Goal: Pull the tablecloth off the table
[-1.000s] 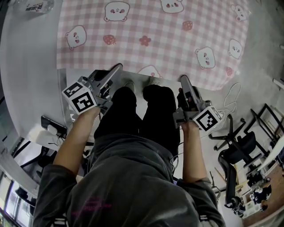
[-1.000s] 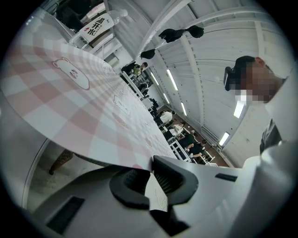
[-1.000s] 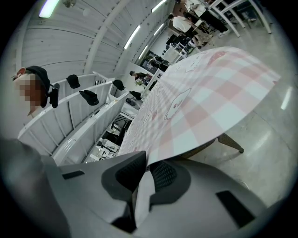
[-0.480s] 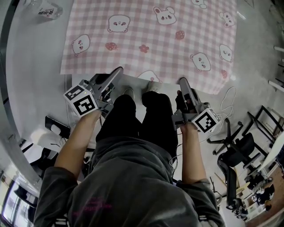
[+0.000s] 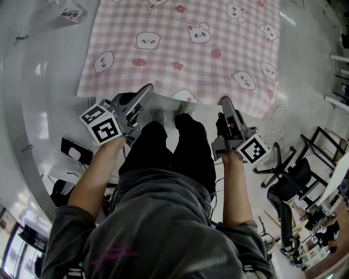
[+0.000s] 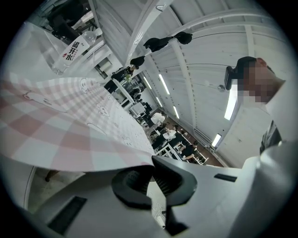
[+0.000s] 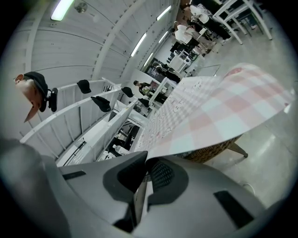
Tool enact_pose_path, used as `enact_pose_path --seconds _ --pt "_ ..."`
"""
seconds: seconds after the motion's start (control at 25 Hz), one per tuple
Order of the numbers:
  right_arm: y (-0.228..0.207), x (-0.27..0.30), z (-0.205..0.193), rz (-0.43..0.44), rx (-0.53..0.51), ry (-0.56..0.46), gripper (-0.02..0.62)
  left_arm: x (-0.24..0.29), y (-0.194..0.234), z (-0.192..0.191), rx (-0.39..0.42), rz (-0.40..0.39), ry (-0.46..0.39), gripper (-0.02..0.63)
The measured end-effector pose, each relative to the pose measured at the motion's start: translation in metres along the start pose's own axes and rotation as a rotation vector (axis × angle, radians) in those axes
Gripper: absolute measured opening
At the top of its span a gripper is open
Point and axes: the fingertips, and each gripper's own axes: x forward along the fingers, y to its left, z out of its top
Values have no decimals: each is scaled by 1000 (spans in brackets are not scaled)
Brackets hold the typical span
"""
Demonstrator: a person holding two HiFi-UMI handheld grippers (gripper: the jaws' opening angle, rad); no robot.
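A pink checked tablecloth (image 5: 185, 49) printed with bears and rabbits is stretched out in front of me, its near edge level with both grippers. My left gripper (image 5: 147, 88) is shut on the near left part of that edge, and the cloth (image 6: 70, 135) runs out from between its jaws (image 6: 151, 179). My right gripper (image 5: 224, 100) is shut on the near right part. From its jaws (image 7: 145, 169) the cloth (image 7: 219, 116) fans away with its far corner hanging free. Bare white tabletop (image 5: 43, 82) shows to the left of the cloth.
A plastic water bottle (image 5: 68, 11) lies on the table at the far left, also seen from the left gripper (image 6: 74, 49). My legs (image 5: 169, 147) stand between the grippers. An office chair (image 5: 289, 190) and floor cables (image 5: 278, 117) lie to the right; a black device (image 5: 76, 151) lies lower left.
The cloth has slid toward me and off the table. More bare tabletop shows on the left and its right side now hangs past the table. Both grippers keep their hold.
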Motion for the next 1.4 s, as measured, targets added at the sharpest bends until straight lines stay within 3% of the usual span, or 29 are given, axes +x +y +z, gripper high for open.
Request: enact_pose_path --seconds 0.12,0.2,0.24,0.36,0.44,0.6,0.92,1.28,1.4 --pt "-5 -22 -26 -13 -21 -6 5 -15 0 -30 -5 -22 -9 2" --pt "-13 -38 -45 26 -54 -43 5 -23 -1 -56 29 -50 -43 2" --pt "-15 -31 -40 96 -103 -102 5 -16 3 -51 105 -85 -90 2" --pt "2 32 19 429 -326 -373 5 18 7 30 499 -235 -306 2" --pt "6 26 19 510 -372 -446 5 12 -5 30 613 -271 -367 2" --pt "-7 -10 -11 498 -348 -450 5 -8 -17 -12 611 -276 -378 2" --pt "-4 -3 -8 498 -343 -423 5 -5 -12 -9 586 -252 -364 2" --pt "-4 -2 -5 512 -359 -439 5 -5 -15 -5 616 -276 -382 2" --pt "-12 -11 -22 525 -372 -433 5 -10 -9 -25 614 -282 -385 2"
